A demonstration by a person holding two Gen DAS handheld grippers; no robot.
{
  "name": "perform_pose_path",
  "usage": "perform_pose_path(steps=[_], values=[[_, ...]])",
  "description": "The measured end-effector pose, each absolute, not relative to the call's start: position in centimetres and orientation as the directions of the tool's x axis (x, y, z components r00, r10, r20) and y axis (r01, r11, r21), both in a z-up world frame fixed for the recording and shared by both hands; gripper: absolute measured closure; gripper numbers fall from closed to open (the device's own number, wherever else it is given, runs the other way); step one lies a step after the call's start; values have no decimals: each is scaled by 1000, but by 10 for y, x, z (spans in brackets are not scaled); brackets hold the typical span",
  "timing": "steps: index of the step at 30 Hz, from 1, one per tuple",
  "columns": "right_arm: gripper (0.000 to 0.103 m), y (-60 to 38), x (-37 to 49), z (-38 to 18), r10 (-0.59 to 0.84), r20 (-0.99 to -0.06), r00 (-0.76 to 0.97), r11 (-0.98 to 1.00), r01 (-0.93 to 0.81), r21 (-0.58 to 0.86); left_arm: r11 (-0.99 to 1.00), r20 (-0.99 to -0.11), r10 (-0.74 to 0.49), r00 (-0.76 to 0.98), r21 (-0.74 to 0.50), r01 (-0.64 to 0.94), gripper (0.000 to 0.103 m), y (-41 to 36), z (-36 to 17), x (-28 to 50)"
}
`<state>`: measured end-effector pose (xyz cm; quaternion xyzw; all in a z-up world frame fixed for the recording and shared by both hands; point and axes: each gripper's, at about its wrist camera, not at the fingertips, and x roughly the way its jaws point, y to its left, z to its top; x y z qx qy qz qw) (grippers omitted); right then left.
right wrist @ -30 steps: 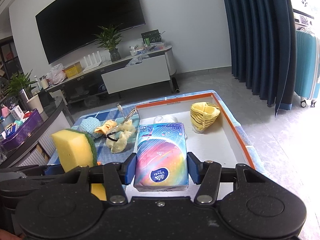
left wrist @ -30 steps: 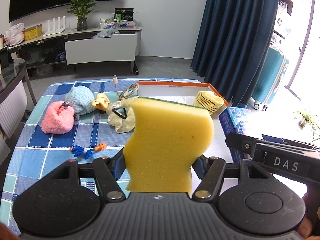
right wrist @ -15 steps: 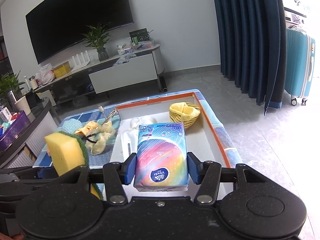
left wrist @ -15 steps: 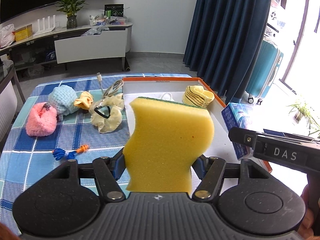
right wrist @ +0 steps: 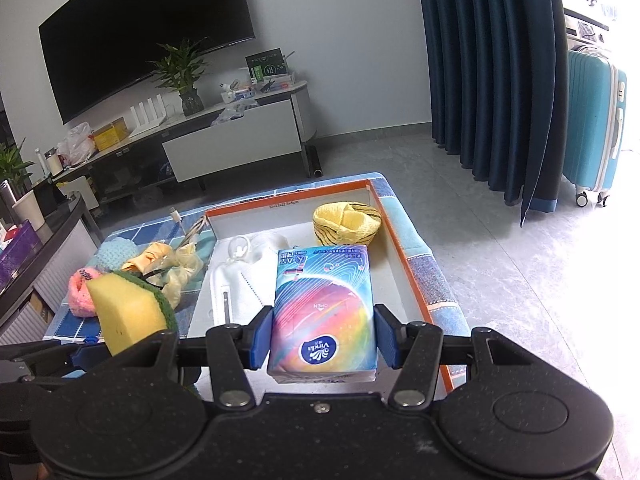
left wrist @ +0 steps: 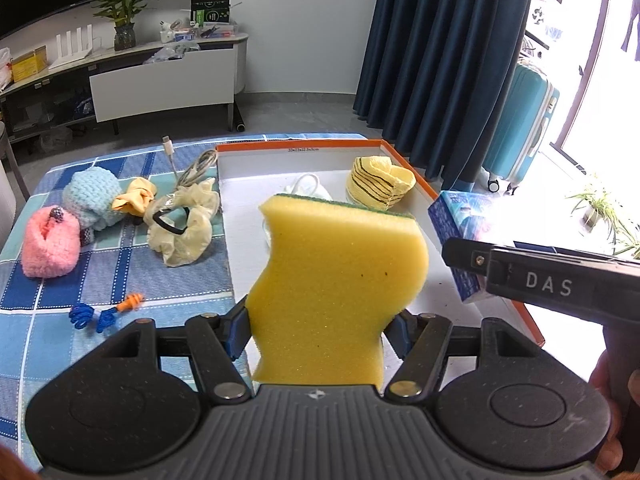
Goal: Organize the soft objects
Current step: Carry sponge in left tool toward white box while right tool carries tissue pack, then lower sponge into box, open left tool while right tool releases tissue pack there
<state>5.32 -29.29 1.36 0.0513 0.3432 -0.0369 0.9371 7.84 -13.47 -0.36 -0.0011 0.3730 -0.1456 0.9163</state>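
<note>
left hand-held gripper point(left wrist: 320, 330) grips sponge point(left wrist: 336, 280) | checked tablecloth point(left wrist: 120, 272) | blue curtains point(left wrist: 440, 60)

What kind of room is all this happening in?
Most likely a home living room: a big wall-mounted television hangs above a low media console with a potted plant, dark blue floor-length curtains cover the window side, and a teal suitcase stands nearby.

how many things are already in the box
2: a striped yellow hat in the far right corner of the box, and a white mask along its left side. More may hide behind the held items.
</note>
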Motion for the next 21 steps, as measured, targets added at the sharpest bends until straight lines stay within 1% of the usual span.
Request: perform_pose_path(steps=[21], values=[[38,-308,90,-3,-37,-676,736,991,112,68,949,-723,-285,629,-122,290,36,-152,-19,96]])
